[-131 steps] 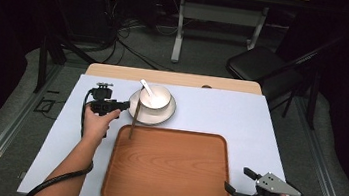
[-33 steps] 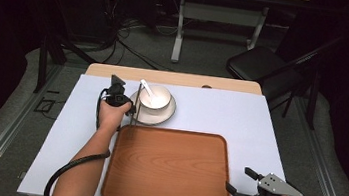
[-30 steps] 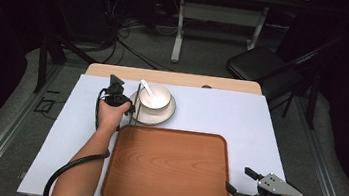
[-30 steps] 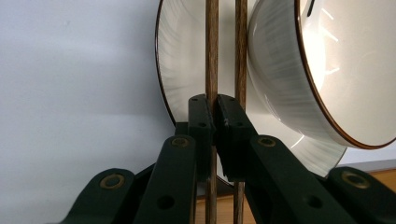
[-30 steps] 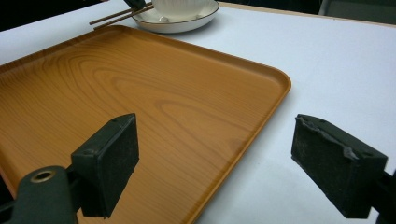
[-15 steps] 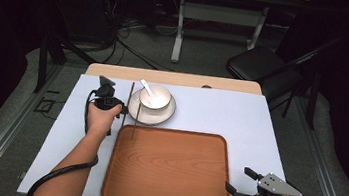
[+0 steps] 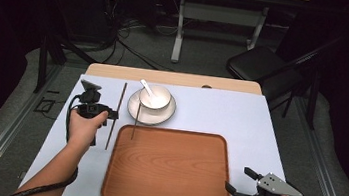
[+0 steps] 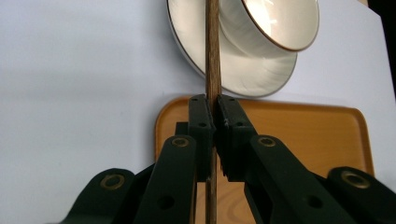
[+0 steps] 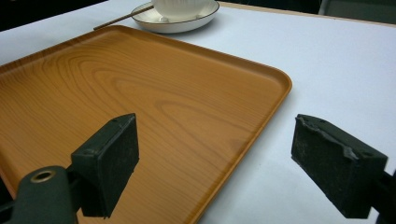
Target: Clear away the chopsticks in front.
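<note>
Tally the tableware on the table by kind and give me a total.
Chopsticks: 2, one held in the left gripper at, one lying at
Bowl: 1
Plate: 1
Spoon: 1
Tray: 1
Total: 6

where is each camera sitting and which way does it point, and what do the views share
High view: fixed above the person's side of the table, looking forward and down on the wooden tray; both forearms enter from below, the left tool holding a chopstick, the right tool open.
Left gripper view: rides the left tool, looking along its jaws clamped on the chopstick toward the bowl.
Right gripper view: rides the right tool, looking across the tray.
Shared: tray, bowl and plate.
</note>
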Tool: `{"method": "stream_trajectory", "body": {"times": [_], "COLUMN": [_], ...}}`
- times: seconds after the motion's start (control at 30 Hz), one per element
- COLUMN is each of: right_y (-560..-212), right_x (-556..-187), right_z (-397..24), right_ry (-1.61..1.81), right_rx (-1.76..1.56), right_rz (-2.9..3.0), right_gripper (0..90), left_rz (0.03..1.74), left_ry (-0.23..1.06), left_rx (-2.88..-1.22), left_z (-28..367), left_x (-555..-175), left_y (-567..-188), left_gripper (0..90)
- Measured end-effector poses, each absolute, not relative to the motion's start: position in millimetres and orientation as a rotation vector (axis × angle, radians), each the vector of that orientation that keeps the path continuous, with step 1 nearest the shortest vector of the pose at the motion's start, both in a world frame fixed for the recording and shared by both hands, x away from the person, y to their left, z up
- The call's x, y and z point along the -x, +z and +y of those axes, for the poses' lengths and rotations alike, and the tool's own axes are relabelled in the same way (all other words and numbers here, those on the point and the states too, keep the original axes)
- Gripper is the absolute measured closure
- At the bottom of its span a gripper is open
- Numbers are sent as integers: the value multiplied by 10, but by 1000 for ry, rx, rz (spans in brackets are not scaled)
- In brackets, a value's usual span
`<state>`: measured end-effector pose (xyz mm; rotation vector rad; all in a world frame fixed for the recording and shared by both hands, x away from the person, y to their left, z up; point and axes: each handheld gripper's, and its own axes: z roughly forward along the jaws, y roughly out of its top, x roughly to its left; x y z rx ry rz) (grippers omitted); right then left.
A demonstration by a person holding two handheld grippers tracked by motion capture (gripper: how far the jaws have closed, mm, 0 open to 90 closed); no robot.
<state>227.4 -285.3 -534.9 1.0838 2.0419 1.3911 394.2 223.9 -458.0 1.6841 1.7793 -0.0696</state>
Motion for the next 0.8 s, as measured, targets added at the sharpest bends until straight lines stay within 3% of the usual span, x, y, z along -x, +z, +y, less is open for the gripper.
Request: {"method": "stream_trajectory", "body": {"times": [0.8], "right_y": [-5348], "right_x": [-2269], "right_z": [-2839], "right_ry": [1382], "right_rx": [-1090], "right_rz": [2039], "right_gripper": [149], "left_rz": [1749], "left_ry": [-206], "left_rx": [-1647], "left_z": [2353], "left_x": [-2981], "left_y": [-5110], "left_gripper": [849]}}
